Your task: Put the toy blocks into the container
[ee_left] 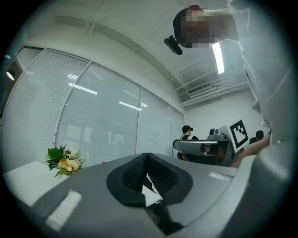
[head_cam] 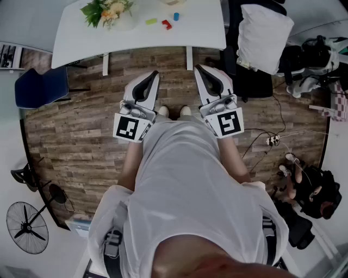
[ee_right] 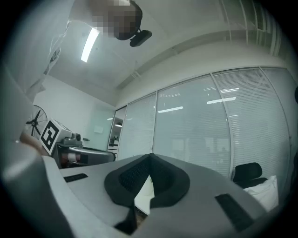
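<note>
The grey left tool [head_cam: 154, 75] and grey right tool [head_cam: 199, 68] are both clenched on nothing, held level above the wooden plank floor [head_cam: 70, 125]. Well apart from them, on the white worktop [head_cam: 81, 38], lie a green toy block [head_cam: 151, 21], a red toy block [head_cam: 166, 24] and a blue toy block [head_cam: 176, 16].

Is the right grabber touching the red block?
Apart. The head view shows the right gripper over the wooden floor, while the red block lies on the white table beyond.
</note>
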Available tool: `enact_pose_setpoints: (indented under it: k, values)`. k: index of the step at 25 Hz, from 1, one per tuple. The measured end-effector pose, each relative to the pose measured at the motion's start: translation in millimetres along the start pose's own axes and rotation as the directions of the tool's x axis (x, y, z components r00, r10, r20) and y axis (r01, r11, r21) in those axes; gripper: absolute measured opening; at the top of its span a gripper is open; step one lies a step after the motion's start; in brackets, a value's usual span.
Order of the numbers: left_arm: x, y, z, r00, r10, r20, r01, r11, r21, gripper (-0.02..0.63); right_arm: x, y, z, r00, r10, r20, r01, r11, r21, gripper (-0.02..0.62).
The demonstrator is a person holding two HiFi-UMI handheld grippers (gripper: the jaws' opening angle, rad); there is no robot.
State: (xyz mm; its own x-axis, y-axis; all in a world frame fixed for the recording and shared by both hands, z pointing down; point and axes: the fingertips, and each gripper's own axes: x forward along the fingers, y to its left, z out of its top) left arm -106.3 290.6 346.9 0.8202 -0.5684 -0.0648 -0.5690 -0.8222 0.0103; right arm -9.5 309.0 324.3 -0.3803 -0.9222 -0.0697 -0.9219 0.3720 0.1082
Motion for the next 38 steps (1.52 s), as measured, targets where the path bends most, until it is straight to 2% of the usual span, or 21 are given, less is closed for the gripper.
enact_pose_setpoints:
  k: [3, 12, 15, 18, 24, 28, 32, 38]
  values:
    - [-1, 2, -3, 1.0, 0.013, -0.004, -0.013, 1.0, 0.007, -0.014, -5, -8, -3, 1.0, -0.013, 0.009, 0.012, 0.999, 0.038, -0.003]
    - [-1, -16, -21, 0.999, 0.005, -0.044, -0.006, 1.0, -0.008, -0.014, -38, -43, -29, 0.997, -0.05, -0.052, 0.053, 0.997, 0.059, -0.003]
    - [-1, -18, -28, 0.998, 0.014, -0.065, -0.016, 1.0, -0.026, -0.014, -43, -44, -46, 0.996, -0.04, -0.078, 0.047, 0.995, 0.088, -0.003]
    - [5, -28, -32, 0.996, 0.027, -0.087, -0.028, 1.0, -0.013, -0.014, -51, -48, -64, 0.995, -0.018, -0.094, 0.031, 0.99, 0.134, -0.003]
    - [10, -36, -42, 0.991, 0.037, -0.127, -0.036, 0.999, 0.007, -0.014, -48, -61, -87, 0.992, 0.004, -0.124, 0.016, 0.987, 0.159, -0.002]
    - [19, -20, -52, 0.987, 0.078, -0.142, -0.078, 0.997, 0.01, -0.014, -35, -77, -92, 0.992, -0.003, -0.13, 0.022, 0.989, 0.147, -0.003]
    - [39, 13, -53, 0.985, 0.122, -0.12, -0.117, 0.992, 0.044, -0.014, -8, -95, -90, 0.992, -0.008, -0.123, 0.024, 0.992, 0.125, -0.003]
    - [77, 73, -56, 0.988, 0.129, -0.081, -0.127, 0.991, 0.028, -0.014, 57, -117, -92, 0.991, 0.002, -0.135, 0.008, 0.997, 0.075, -0.002]
